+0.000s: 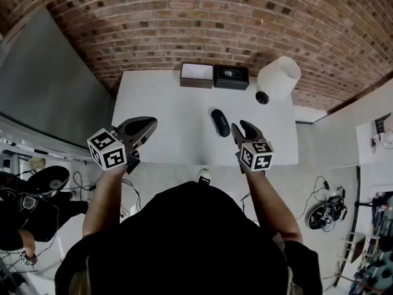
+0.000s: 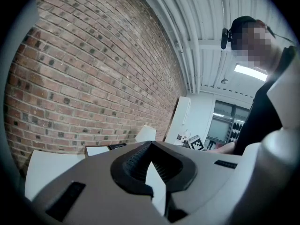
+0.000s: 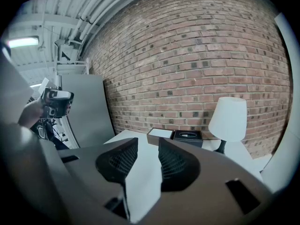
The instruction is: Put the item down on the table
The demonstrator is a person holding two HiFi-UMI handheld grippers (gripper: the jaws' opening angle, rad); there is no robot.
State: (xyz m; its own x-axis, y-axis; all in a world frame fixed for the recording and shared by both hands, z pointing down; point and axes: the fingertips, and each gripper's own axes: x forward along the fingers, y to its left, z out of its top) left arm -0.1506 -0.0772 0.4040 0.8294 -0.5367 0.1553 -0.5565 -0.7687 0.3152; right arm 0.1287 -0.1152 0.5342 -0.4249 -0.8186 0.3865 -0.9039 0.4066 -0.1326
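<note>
I'm facing a red-brown brick wall (image 1: 184, 17) with a flat grey panel (image 1: 43, 85) leaning at its left. Against the wall stands the white rectangular surface (image 1: 172, 115), mostly bare.

At its far right corner is a white lamp with a cylindrical shade (image 1: 279, 77) on a small dark base. Along the far edge, left of the lamp, two low boxes sit side by side and touching: a dark box with a white top (image 1: 196, 74) and a black box (image 1: 231, 77).

My left tongs (image 1: 144, 126) hang over the near left edge of the surface. In the left gripper view their ribbed tips meet with nothing between them.

My right tongs (image 1: 244, 129) are over the near right part of the surface. In the right gripper view a narrow gap shows between the jaws, and only the white top shows through it, so they hold nothing.

The black rounded oblong item (image 1: 220, 121) lies flat on the surface just left of the right tongs' tips, outside the jaws, well short of the boxes.
</note>
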